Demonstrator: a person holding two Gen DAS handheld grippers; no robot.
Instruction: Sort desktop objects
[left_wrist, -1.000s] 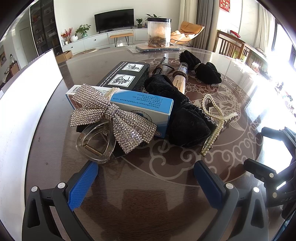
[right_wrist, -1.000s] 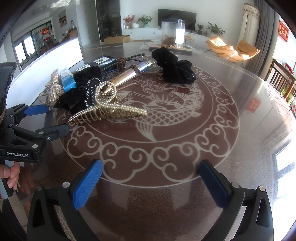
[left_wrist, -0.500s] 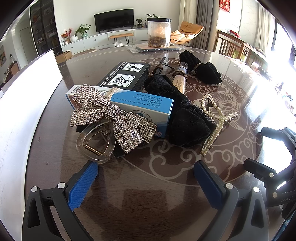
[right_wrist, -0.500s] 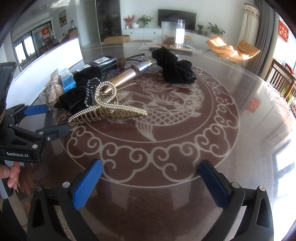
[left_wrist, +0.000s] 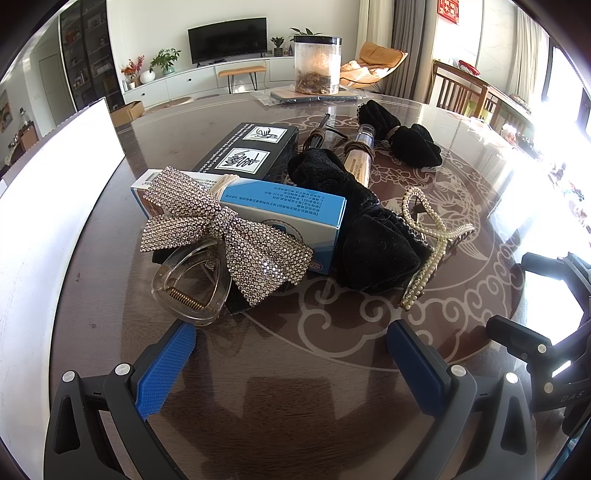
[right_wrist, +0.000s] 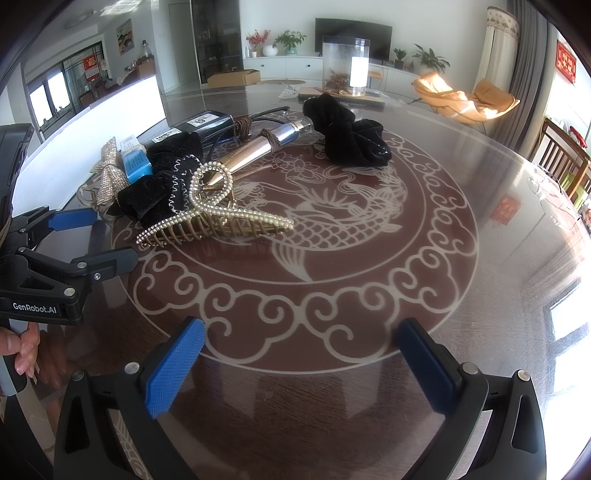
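I am holding the left tongs (left_wrist: 291, 373) and right tongs (right_wrist: 299, 365) spread and empty above the worktop (right_wrist: 369, 310). The heap is lying toward its far left edge, with the pearl clip (right_wrist: 218, 221) outermost. I am judging it the cleanest first pick; grip its spine.

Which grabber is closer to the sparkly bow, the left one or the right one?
Left. The left gripper sits open just in front of the sparkly bow. The right gripper, also open, is off to the side, past the pearl claw clip.
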